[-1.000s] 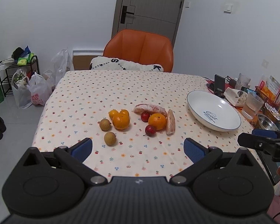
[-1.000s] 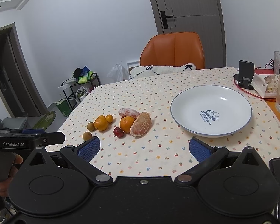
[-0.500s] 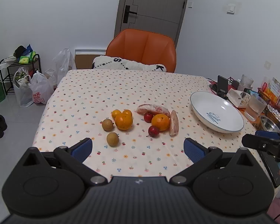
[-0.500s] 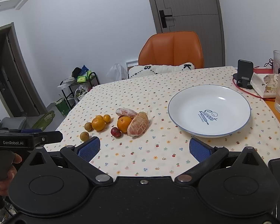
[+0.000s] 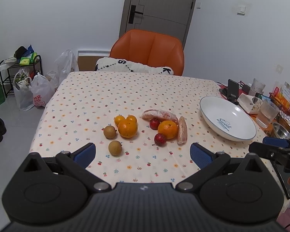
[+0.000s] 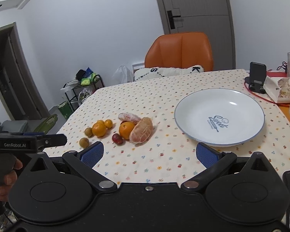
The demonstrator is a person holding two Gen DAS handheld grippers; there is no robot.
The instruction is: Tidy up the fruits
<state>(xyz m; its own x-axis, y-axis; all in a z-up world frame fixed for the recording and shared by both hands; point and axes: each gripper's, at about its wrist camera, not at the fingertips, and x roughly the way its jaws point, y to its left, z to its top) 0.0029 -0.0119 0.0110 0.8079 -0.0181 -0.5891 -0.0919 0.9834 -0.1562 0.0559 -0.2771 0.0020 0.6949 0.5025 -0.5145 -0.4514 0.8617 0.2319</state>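
On the flowered tablecloth (image 5: 106,96) the fruit lies in one loose cluster: three oranges with a large one (image 5: 127,128) in front, another orange (image 5: 167,129), two brown round fruits (image 5: 115,147), two small red fruits (image 5: 160,139) and two peeled pomelo segments (image 5: 182,130). The white plate (image 6: 219,117) sits bare to their right, well apart. Open cloth lies between the fruit and the near table edge. The left gripper (image 5: 143,154) and right gripper (image 6: 149,153) both hover spread wide, holding nothing.
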